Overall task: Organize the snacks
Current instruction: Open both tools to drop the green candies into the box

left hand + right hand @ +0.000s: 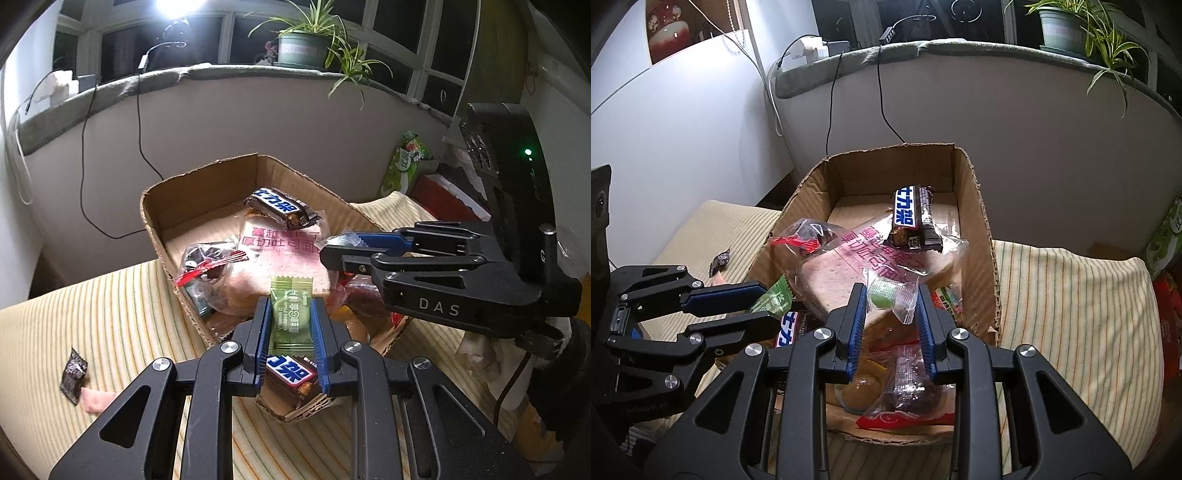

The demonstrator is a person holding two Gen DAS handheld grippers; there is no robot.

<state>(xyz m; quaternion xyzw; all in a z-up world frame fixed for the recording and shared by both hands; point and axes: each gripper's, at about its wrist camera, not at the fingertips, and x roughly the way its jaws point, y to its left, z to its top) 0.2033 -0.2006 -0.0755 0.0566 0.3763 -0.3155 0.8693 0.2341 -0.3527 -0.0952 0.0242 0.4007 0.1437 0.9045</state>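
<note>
Striped ribbed cloth (122, 317) | torn cardboard box (207, 184) at 12 o'clock | left gripper (290, 321) pinches crinkly green packet (290, 314) | right gripper (892, 306) pinches clear candy wrapper (892, 295), contents blurred.

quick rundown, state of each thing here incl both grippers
left gripper: shut on green plum candy packet, above the box
right gripper: shut on clear-wrapped green candy, above the box
cardboard box: open-topped, partly filled with snacks
toast bag: sealed, lying in the box
Snickers bar: wrapped, resting on the toast bag
small dark candy: wrapped, outside the box on the striped cloth
</note>
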